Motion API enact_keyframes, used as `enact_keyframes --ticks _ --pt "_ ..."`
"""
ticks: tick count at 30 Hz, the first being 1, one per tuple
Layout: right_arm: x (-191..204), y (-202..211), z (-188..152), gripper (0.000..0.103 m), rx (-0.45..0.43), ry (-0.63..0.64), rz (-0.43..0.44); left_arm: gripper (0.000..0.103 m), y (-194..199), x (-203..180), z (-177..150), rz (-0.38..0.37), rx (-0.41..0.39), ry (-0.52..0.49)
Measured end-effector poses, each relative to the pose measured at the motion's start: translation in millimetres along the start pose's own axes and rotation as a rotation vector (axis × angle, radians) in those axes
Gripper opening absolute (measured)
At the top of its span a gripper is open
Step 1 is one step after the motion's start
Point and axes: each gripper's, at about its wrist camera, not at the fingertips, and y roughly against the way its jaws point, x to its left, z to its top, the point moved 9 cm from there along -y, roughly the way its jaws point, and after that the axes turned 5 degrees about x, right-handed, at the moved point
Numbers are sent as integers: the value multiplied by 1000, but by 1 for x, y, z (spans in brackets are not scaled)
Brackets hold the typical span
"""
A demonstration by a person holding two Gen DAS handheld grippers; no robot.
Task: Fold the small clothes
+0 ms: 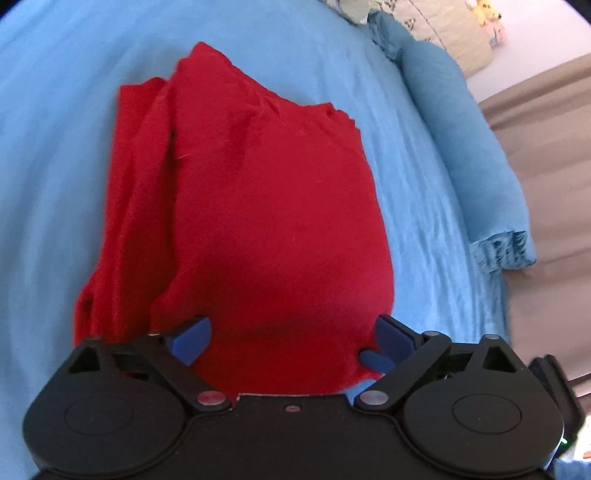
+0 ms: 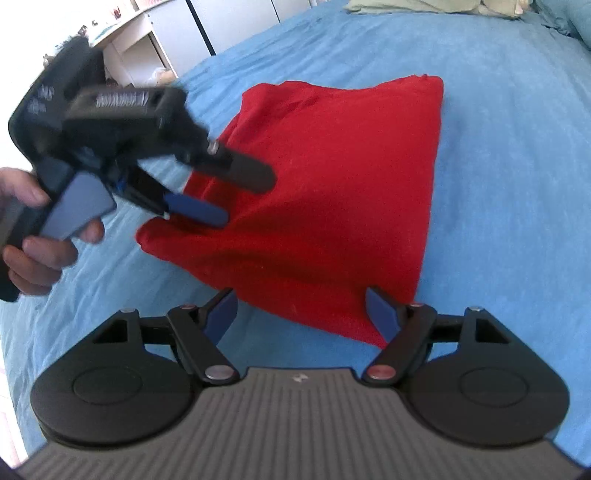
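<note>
A folded red garment (image 1: 251,206) lies flat on a blue bedsheet (image 1: 55,147), stacked in several layers whose edges show along its left side in the left wrist view. The left gripper (image 1: 291,339) hovers over the near edge of the garment with its blue-padded fingers (image 1: 192,339) spread wide apart, released and gripping nothing; red cloth fills the gap between them. From the right wrist view, the left gripper (image 2: 240,195) reaches in from the left, held by the person's left hand (image 2: 37,240), its fingers over the left corner of the red garment (image 2: 332,192); whether they touch the cloth cannot be told. The right gripper (image 2: 299,314) sits at the garment's near corner, its jaws likewise splayed and released, with the red fabric lying between the blue fingertips (image 2: 380,314) but not pinched. A rolled blue blanket (image 1: 461,140) lies along the bed's right edge in the left wrist view, with a pale patterned pillow (image 1: 443,33) beyond it. In the right wrist view, white shelving (image 2: 136,48) stands past the far left side of the bedsheet (image 2: 517,184). No container appears in either view.
</note>
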Motion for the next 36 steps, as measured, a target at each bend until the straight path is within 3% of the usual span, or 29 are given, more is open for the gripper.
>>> enact_keyframes --ticks 3,6,9,11,14,20,24,27,31,36 --pt "1 5 -3 92 18 16 9 97 24 6 -11 65 2 -1" --pt "1 16 2 92 38 27 24 99 52 10 -26 73 -8 1" --pt "1 27 1 92 37 34 27 101 52 27 -41 159 22 13" --pt "-4 24 -2 92 52 3 19 99 47 46 -47 202 37 78" --pt "-13 27 -5 92 68 -37 6 99 58 52 -46 147 -13 170" --pt "-33 55 35 94 -9 -194 54 101 97 24 0 211 -147 31" --pt "-55 36 66 102 16 -278 50 101 80 25 48 199 -111 -33" --pt "-74 15 78 102 22 -338 40 101 58 28 71 186 -100 -61" --pt "-87 -11 85 102 7 -395 68 101 33 41 80 170 -83 -58" --pt "-91 -29 83 99 22 -438 119 101 27 54 69 192 -66 -56"
